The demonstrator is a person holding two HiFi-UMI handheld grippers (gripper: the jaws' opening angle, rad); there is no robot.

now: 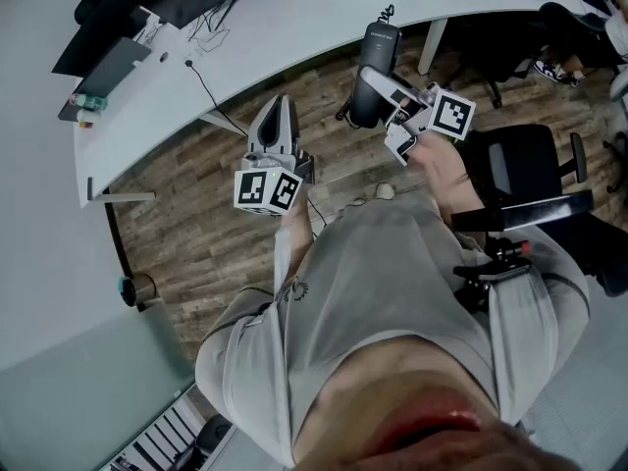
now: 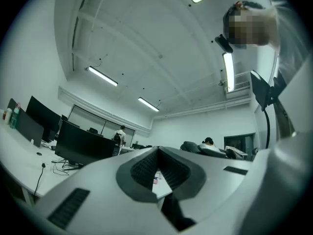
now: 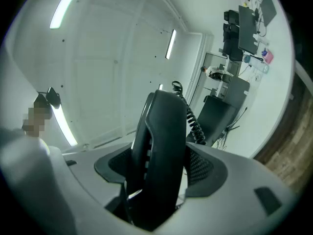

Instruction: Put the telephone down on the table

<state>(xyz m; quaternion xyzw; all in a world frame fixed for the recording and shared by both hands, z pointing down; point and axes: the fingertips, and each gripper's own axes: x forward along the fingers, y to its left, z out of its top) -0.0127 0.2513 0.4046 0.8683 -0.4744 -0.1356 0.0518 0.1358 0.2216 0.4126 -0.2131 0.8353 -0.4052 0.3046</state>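
The phone (image 1: pixel 376 55) is a black handset, clamped in the right gripper (image 1: pixel 385 88) and off the table (image 1: pixel 294 27). In the head view it stands almost upright. Its lower part sits between the gripper's white fingers, and its far end overlaps the table's curved near edge. The rest of it shows against the wood floor (image 1: pixel 206 234).

In the right gripper view the handset rises out of the gap between the two jaws and leans a little to the right. It fills that gap. The dark pads (image 3: pixel 205 163) press on it from either side, so the jaws are spread wide but closed on the phone's body. A coiled cord (image 3: pixel 195 124) runs from the handset's upper end toward the far right. The gripper's marker cube (image 1: pixel 453 114) sits on the near right of the jaws, with the person's hand behind it.

The left gripper (image 1: pixel 280 106) is to the left of the phone and well apart from it, over the floor just near the table's edge. Its jaws are pressed together into a point with nothing between them. The left gripper view shows the two pads meeting at their tips, with only a thin slit lower down. It touches neither the phone nor the table.

A black chair (image 1: pixel 530 165) stands to the right of the right gripper.
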